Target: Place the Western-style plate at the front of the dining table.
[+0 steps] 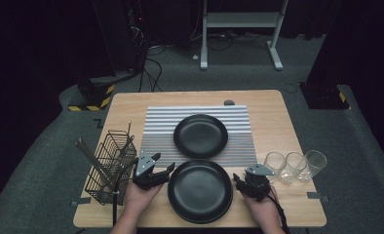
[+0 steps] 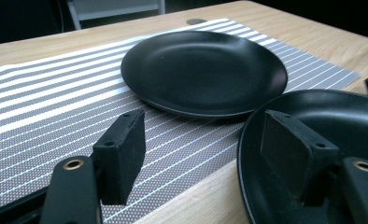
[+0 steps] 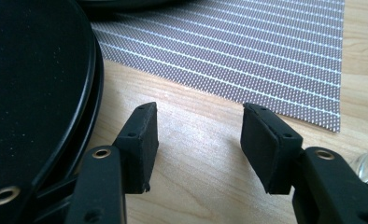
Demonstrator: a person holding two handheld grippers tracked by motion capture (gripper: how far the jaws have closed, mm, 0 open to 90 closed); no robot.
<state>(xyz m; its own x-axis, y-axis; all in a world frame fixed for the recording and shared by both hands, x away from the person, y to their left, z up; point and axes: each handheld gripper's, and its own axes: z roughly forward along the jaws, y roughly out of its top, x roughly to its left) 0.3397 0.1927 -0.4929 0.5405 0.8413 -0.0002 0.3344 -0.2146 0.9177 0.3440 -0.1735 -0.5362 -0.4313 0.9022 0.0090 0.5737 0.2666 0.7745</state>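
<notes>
A near black plate [image 1: 200, 191] sits between two open grippers, left gripper [image 1: 153, 171] fingers [image 2: 292, 151] straddling its rim, right gripper [image 1: 246, 183] just beside it.

Black plate [image 1: 200, 191] flat at table's near edge

A wooden table [image 1: 273, 109] stands on grey carpet [image 1: 44, 146] in a dark room. Toward twelve o'clock, a white metal frame [image 1: 240, 22] rises beyond it. Cables [image 1: 148, 58] trail at eleven, near a base with yellow-black tape [image 1: 90, 95]; another sits at two.
</notes>
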